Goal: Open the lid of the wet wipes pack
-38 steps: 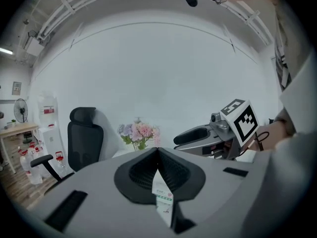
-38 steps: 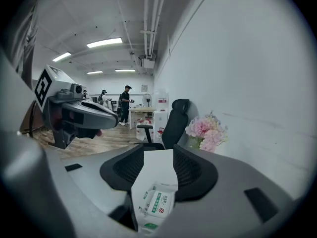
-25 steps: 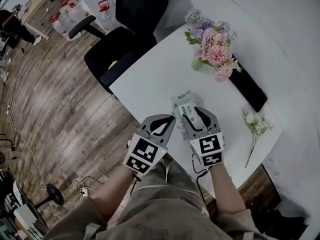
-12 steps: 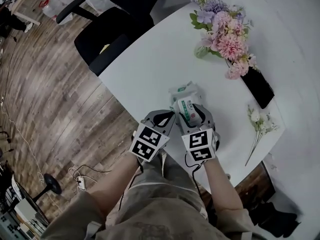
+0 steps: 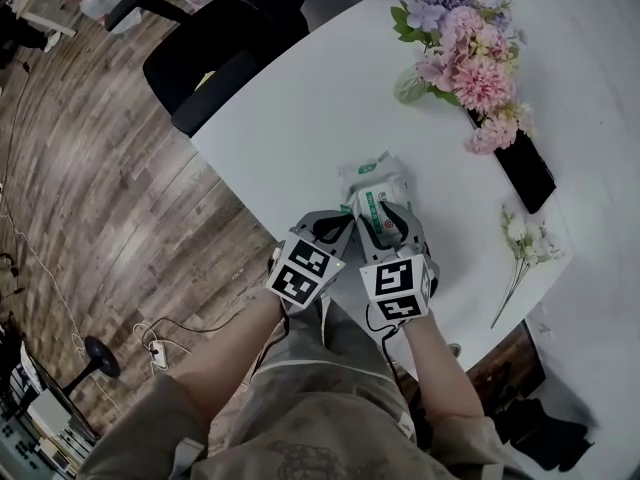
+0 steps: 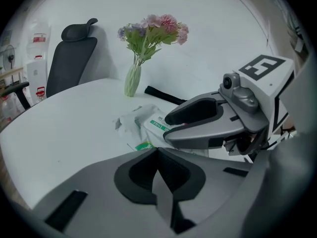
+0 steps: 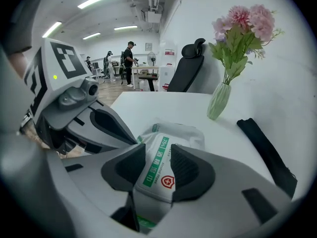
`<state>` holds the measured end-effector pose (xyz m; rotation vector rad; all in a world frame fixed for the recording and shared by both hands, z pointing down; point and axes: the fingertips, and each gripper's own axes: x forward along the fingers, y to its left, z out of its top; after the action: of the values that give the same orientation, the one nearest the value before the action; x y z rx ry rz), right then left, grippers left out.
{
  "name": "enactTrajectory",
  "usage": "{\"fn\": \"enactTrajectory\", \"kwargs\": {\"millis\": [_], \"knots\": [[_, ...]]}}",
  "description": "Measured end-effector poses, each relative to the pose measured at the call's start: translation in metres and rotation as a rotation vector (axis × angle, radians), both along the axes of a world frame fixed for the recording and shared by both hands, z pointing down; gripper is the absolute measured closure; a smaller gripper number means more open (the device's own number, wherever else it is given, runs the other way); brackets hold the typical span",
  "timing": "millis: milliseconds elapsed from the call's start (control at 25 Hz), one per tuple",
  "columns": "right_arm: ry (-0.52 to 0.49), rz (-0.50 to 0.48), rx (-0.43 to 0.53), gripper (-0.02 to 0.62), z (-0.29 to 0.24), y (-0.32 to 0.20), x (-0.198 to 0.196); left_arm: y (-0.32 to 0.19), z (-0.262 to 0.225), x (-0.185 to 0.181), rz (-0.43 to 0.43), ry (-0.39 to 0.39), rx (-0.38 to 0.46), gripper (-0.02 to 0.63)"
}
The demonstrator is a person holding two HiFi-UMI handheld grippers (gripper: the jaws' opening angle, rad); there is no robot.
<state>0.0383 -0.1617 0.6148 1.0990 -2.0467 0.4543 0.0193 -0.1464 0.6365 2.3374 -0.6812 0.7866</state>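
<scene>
Both grippers have sunk toward the white table point(image 5: 300, 108) since a second ago. Now the right gripper point(image 5: 388, 218) is closing its jaws on the wet wipes pack point(image 5: 370, 178), which lies flat near the table's near edge. Just beside it, the left gripper point(image 5: 338, 230) has its jaws clenched together on nothing.

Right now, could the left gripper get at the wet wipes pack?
Probably yes: the left gripper sits beside the wet wipes pack, though the right gripper, jaws closing around it, covers its near end.
</scene>
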Motion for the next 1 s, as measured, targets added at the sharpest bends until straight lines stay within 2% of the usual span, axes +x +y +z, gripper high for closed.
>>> {"fn": "enactTrajectory", "kwargs": {"millis": [80, 120, 240, 360, 400, 440, 480, 600, 800, 1000], "knots": [[0.015, 0.019, 0.022, 0.447, -0.002, -0.002, 0.002, 0.0, 0.002, -0.001, -0.01, -0.003, -0.006, 0.591], [0.038, 0.04, 0.047, 0.553, -0.003, -0.005, 0.007, 0.0, 0.003, -0.001, -0.015, -0.005, -0.01, 0.591], [0.049, 0.099, 0.075, 0.566, -0.003, -0.014, 0.028, 0.0, 0.006, 0.0, -0.014, -0.026, -0.002, 0.591], [-0.042, 0.106, 0.033, 0.561, -0.007, -0.015, 0.03, 0.002, 0.007, -0.001, -0.014, -0.048, 0.009, 0.591], [-0.08, 0.096, 0.009, 0.536, -0.008, -0.012, 0.026, 0.002, 0.007, -0.002, -0.014, -0.052, 0.013, 0.591], [-0.107, 0.08, -0.013, 0.462, -0.007, -0.009, 0.022, 0.002, 0.007, -0.001, -0.014, -0.053, 0.019, 0.589], [-0.119, 0.064, -0.03, 0.415, -0.006, -0.006, 0.016, 0.001, 0.007, -0.001, -0.015, -0.052, 0.027, 0.591], [-0.079, 0.034, -0.034, 0.337, -0.002, -0.001, 0.004, 0.001, 0.007, -0.001, -0.014, -0.054, 0.038, 0.591], [0.025, 0.026, 0.016, 0.348, 0.005, 0.0, 0.004, 0.001, 0.006, -0.001, -0.007, -0.062, 0.055, 0.591], [0.025, 0.026, 0.032, 0.403, 0.003, 0.001, 0.0, 0.001, 0.006, -0.001, -0.004, -0.066, 0.063, 0.591]]}}
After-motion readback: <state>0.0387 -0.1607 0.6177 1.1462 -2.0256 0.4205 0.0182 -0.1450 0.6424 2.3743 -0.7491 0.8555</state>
